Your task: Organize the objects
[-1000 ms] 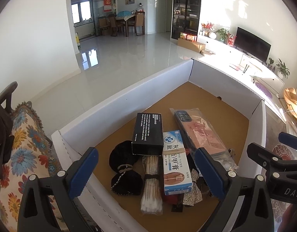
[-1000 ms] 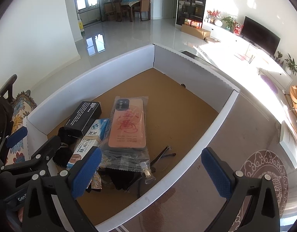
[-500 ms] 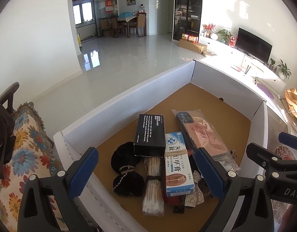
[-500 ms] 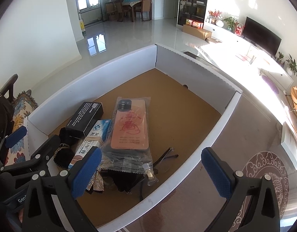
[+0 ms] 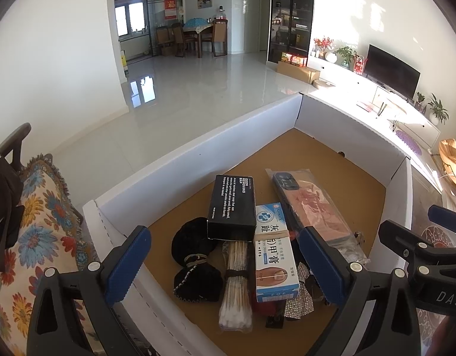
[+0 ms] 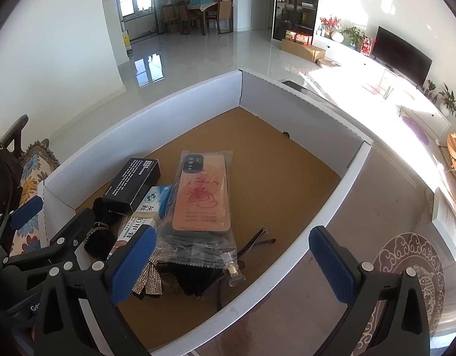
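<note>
A white-walled box (image 5: 180, 160) (image 6: 340, 190) with a brown floor holds a pile at its near left. In it are a black box (image 5: 232, 204) (image 6: 131, 182), a blue-white ointment box (image 5: 272, 249) (image 6: 152, 204), a bagged pink phone case (image 5: 314, 207) (image 6: 202, 195), a bundle of cotton swabs (image 5: 237, 279), a black hair piece (image 5: 195, 255), a rhinestone bow (image 6: 149, 279) and glasses (image 6: 257, 243). My left gripper (image 5: 225, 264) is open above the pile. My right gripper (image 6: 232, 264) is open above the box's near wall. Both are empty.
The box sits on a brown table (image 6: 361, 237). A floral cushion (image 5: 41, 225) and a black chair lie to the left. Glossy white floor (image 5: 198, 89), a TV unit (image 5: 391, 71) and a dining set lie beyond. The far right half of the box floor is bare.
Both grippers have drawn back and risen slightly, so the box and its contents sit a little lower in each view. Nothing was grasped; the objects have not moved.
</note>
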The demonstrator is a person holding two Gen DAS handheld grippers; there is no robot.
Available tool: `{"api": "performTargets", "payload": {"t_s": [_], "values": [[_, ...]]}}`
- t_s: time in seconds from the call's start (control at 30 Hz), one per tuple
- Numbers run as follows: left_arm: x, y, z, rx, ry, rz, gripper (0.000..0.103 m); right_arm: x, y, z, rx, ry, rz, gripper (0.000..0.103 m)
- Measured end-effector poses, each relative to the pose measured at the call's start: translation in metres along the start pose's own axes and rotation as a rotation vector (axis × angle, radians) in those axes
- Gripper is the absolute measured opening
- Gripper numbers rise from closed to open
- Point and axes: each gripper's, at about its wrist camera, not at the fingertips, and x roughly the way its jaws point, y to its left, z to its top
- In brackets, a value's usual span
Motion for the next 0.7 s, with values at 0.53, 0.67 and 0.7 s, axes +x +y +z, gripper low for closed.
{"api": "performTargets", "payload": {"t_s": [0.53,0.67,0.7], "values": [[0.0003,0.0019,-0.0004,-0.003,0.003,0.003,0.101,-0.0004,0.0012,0.0006,-0.002,0.001,-0.001,0.103],[0.0006,0.0019,-0.0003,-0.003,0.004,0.002,0.101,-0.0004,0.0012,0.0004,-0.003,0.000,-0.001,0.103],[0.0006,0.0018,-0.0002,-0.003,0.004,0.002,0.101,-0.0003,0.0012,0.0004,-0.003,0.001,-0.001,0.103]]}}
